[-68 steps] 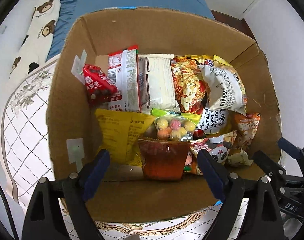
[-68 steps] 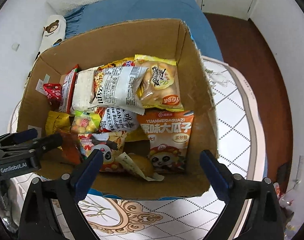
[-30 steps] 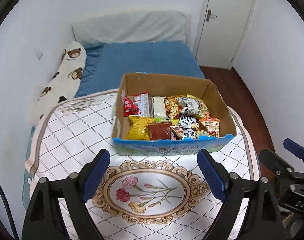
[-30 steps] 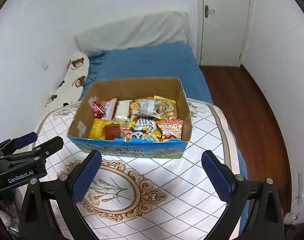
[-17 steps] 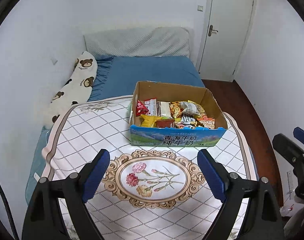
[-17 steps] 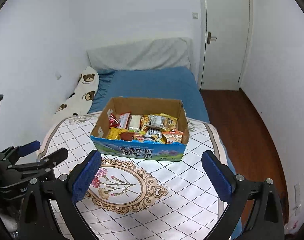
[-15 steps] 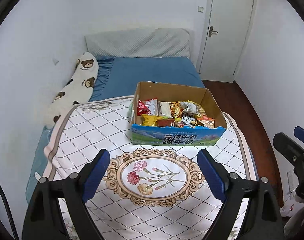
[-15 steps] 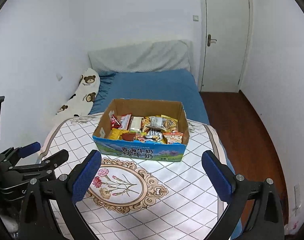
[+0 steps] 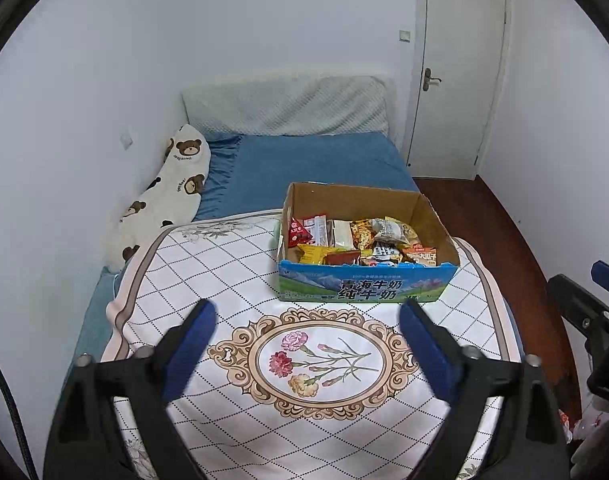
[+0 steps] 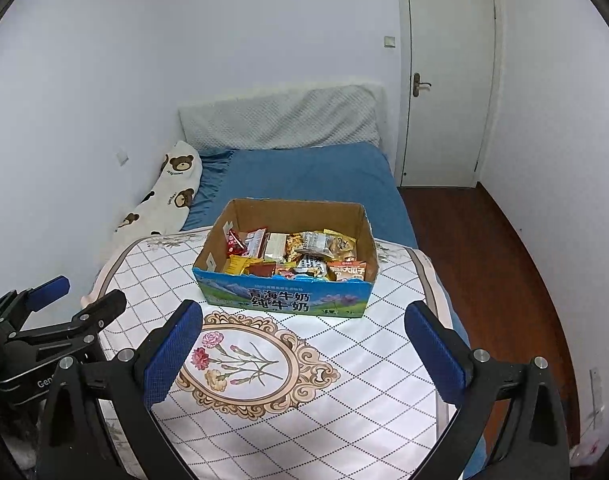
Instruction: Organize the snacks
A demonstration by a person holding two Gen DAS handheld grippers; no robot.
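A cardboard box (image 9: 364, 286) with a blue printed front stands on the far half of the cloth-covered table (image 9: 224, 272). It is also in the right wrist view (image 10: 284, 298). Several snack packets lie inside, among them a red one (image 9: 298, 232), a yellow one (image 9: 312, 254) and an orange one (image 9: 422, 257). My left gripper (image 9: 306, 312) hangs over the flower medallion, short of the box, with its jaws opening and nothing between them. My right gripper (image 10: 303, 312) is open beside it, equally far back and empty.
Behind the table is a bed with a blue sheet (image 9: 304, 160), and a bear-print pillow (image 9: 168, 196) lies along the left wall. A white door (image 9: 456, 80) and a wooden floor (image 10: 484, 260) are on the right. Each gripper shows at the edge of the other's view.
Both grippers have drawn back and up from the box, which went from filling the views to sitting small across the table. Over the last half second little moved.
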